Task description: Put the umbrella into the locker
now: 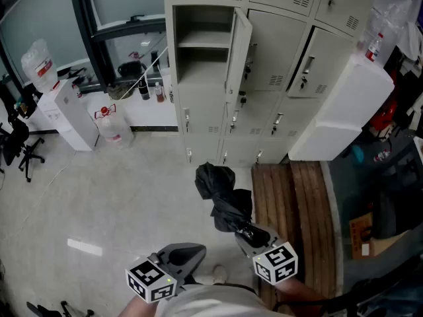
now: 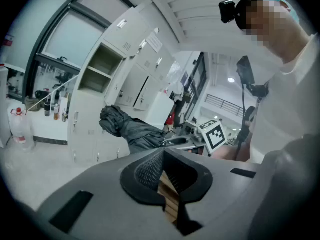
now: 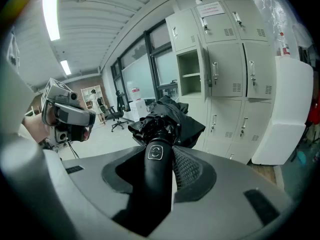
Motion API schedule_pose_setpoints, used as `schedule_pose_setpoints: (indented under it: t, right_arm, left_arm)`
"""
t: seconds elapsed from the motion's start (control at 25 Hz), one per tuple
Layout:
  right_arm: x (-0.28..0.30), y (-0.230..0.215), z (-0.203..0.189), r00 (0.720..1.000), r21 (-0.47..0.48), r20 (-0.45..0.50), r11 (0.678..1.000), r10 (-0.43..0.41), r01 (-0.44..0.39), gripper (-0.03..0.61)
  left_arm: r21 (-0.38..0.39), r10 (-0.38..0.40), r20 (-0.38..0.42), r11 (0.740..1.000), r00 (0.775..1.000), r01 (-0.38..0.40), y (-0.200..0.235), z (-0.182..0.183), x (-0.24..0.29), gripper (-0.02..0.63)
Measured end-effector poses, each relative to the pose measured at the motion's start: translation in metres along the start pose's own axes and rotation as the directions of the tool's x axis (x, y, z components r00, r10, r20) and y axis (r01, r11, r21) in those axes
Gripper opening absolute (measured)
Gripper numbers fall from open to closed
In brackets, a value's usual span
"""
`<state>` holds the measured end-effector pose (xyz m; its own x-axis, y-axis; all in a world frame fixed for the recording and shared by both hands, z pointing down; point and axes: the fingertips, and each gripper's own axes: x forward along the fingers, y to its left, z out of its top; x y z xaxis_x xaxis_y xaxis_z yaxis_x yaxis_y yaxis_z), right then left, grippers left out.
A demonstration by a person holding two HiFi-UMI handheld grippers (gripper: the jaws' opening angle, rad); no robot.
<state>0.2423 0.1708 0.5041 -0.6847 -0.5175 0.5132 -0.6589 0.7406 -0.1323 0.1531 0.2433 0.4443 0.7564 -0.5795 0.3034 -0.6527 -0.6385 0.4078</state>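
The folded black umbrella (image 1: 223, 191) hung in the air in front of the locker (image 1: 198, 66), below its open compartment and well short of it, over the pale floor (image 1: 119, 197). The right tongs (image 3: 159, 160) were clamped on the umbrella's black handle (image 3: 154, 171). The handle ran straight up between the two jaws, with the ribbed pads pressed against its sides. The bunched canopy stuck out past the jaw tips toward the locker.

The locker stood in a grey bank of similar units, with its door (image 1: 238, 50) swung open to the right. A shelf (image 1: 202, 45) split its inside into an upper and a lower space.

The left tongs (image 2: 162, 176) were farther from the locker than the umbrella and off to the left. Their jaws were brought together at the tips, gripping nothing, with only a sliver of gap lower down. A strip of wooden slats (image 1: 297, 203) lay at the foot of the bank, to the right of the open locker.
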Motion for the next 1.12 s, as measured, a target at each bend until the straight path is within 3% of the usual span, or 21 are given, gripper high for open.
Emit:
schedule_pose_setpoints:
  t: [0.28,0.56,0.68,0.84,1.12]
  right_arm:
    - [-0.015,-0.028,-0.003,1.000,0.034,0.013,0.999,-0.012,0.011,0.160]
    - [0.023,-0.035,0.023,0.999,0.103,0.037,0.995,-0.007,0.003,0.160]
    - [0.055,-0.036,0.040,0.998,0.121,0.048,0.992,-0.027,0.021,0.160]
    - [0.106,-0.041,0.074,0.994,0.153,0.078,0.986,-0.075,0.062,0.160]
    - [0.194,-0.054,0.151,0.975,0.181,0.099,0.967,-0.200,0.180,0.160]
  left_arm:
    - [0.041,-0.020,-0.044,0.999,0.999,0.022,-0.037,0.007,0.041,0.011]
    - [0.059,-0.033,-0.039,0.998,0.999,0.035,-0.043,0.022,0.056,0.011]
    - [0.040,-0.084,-0.023,0.996,0.996,0.085,-0.036,0.031,0.057,0.011]
    - [0.073,-0.154,-0.032,0.985,0.987,0.156,-0.009,0.046,0.058,0.010]
    - [0.112,-0.327,-0.077,0.936,0.942,0.334,0.057,0.097,0.028,0.009]
